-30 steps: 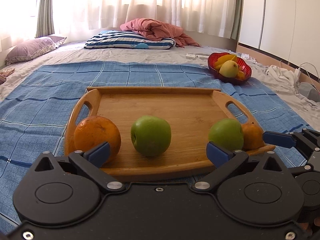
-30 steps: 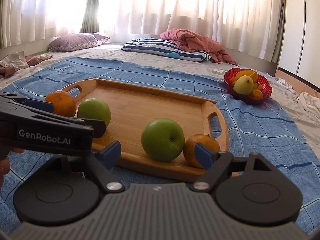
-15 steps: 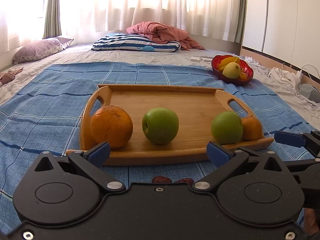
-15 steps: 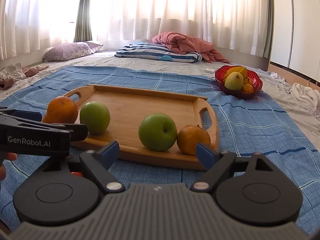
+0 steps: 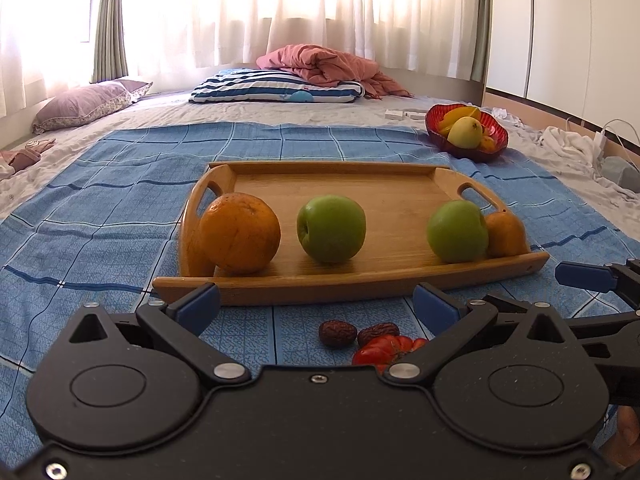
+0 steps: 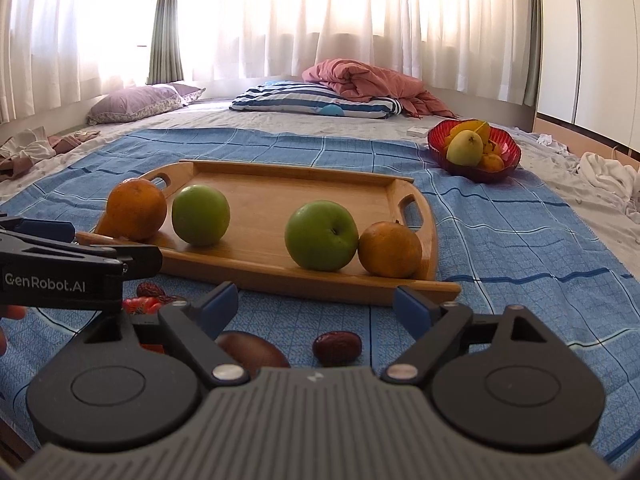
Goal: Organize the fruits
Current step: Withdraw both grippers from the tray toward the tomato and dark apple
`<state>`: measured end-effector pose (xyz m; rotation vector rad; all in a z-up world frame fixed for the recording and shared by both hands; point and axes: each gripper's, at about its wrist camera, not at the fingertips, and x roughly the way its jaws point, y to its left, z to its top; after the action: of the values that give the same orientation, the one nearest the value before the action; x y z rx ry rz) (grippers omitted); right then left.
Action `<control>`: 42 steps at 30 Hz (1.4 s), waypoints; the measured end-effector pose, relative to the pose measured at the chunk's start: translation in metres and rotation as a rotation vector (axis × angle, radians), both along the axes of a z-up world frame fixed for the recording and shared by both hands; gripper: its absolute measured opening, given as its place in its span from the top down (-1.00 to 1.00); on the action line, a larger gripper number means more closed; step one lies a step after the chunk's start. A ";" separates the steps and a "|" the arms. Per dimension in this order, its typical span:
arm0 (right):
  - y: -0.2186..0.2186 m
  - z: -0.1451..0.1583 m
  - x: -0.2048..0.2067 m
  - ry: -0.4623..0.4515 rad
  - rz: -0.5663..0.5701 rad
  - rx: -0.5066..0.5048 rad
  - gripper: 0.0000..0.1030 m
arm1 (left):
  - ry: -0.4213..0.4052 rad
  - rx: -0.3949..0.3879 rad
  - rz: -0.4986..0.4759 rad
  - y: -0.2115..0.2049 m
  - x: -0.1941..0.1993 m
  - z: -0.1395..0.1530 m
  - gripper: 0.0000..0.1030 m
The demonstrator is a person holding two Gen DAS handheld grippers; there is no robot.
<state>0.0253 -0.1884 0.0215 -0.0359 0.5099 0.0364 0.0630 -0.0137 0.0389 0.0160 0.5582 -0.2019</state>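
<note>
A wooden tray (image 5: 400,200) lies on the blue checked cloth. Along its near edge sit a large orange (image 5: 239,232), two green apples (image 5: 331,228) (image 5: 457,231) and a small orange (image 5: 505,234). My left gripper (image 5: 316,304) hangs open in front of the tray, holding nothing. Below it on the cloth lie two dates (image 5: 337,333) and a red tomato (image 5: 384,354). In the right wrist view my right gripper (image 6: 316,306) is open and empty, short of the tray (image 6: 272,196). A date (image 6: 337,347) and a dark brown fruit (image 6: 252,350) lie under it.
A red bowl (image 5: 466,134) with yellow fruit stands past the tray at the far right. Pillows and a pink blanket (image 5: 320,64) lie at the back. The left gripper's body (image 6: 60,256) fills the right wrist view's left side. White clothes and cables lie at the far right.
Both grippers have drawn back from the tray, which now looks smaller. The dates, the tomato and the dark fruit on the cloth have come into view. No fruit has moved.
</note>
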 end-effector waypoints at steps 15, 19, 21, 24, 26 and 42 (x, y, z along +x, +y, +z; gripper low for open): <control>0.003 -0.004 -0.017 -0.022 0.014 -0.011 -0.81 | 0.037 -0.041 0.026 0.015 -0.011 -0.010 -1.00; 0.002 -0.002 -0.024 -0.024 0.023 0.001 -0.81 | 0.040 -0.040 0.025 0.016 -0.016 -0.010 -1.00; 0.001 -0.002 -0.027 -0.024 0.029 0.003 -0.81 | 0.044 -0.040 0.021 0.016 -0.019 -0.012 -1.00; 0.001 -0.003 -0.033 -0.027 0.038 0.000 -0.81 | 0.054 -0.040 0.016 0.016 -0.023 -0.014 -1.00; 0.002 -0.004 -0.037 -0.029 0.042 -0.003 -0.81 | 0.053 -0.042 0.016 0.016 -0.024 -0.015 -1.00; 0.006 -0.012 -0.054 -0.024 0.101 -0.014 -0.82 | 0.088 -0.090 -0.059 0.020 -0.042 -0.016 -0.93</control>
<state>-0.0288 -0.1823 0.0094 -0.0754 0.4845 0.1312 0.0213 0.0059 0.0229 -0.0643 0.6364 -0.2858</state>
